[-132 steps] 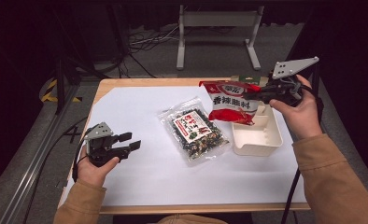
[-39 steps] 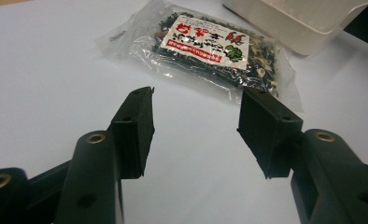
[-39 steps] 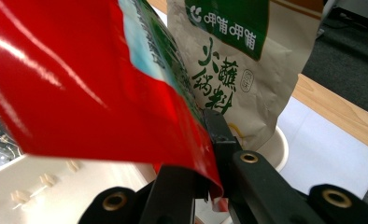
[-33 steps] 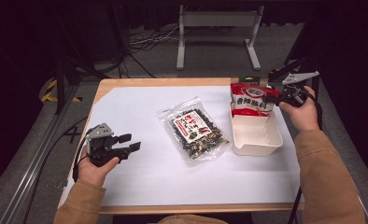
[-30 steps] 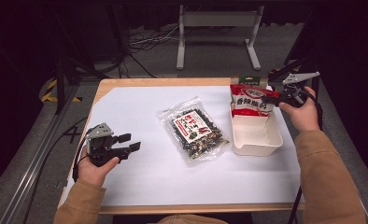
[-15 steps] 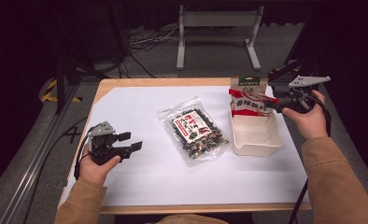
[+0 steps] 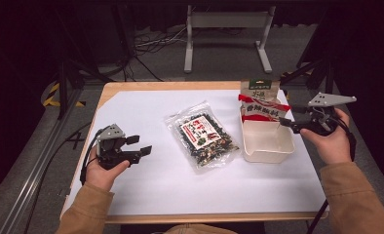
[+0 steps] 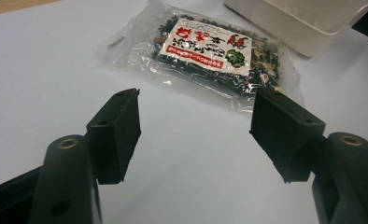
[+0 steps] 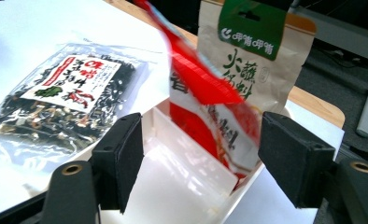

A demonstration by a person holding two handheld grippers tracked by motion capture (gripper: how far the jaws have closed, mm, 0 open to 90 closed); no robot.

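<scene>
The red-and-white foil snack packet [image 7: 259, 107] now stands in the white plastic bin [image 7: 268, 146], both grippers' jaws apart and empty, while the clear seaweed bag [image 7: 201, 135] waits on the desk [image 7: 141, 105].

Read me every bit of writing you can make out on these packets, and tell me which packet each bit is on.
"甲嘴甲嘴": white brand lettering on the green header of the tan pouch.
"火蘸": large green characters below it; the rest are partly hidden.
"香辣": on the red snack bag, as best it reads; its remaining characters are blurred.
Clear bag of dried mix: red characters on its white label, too blurred to read.
</scene>
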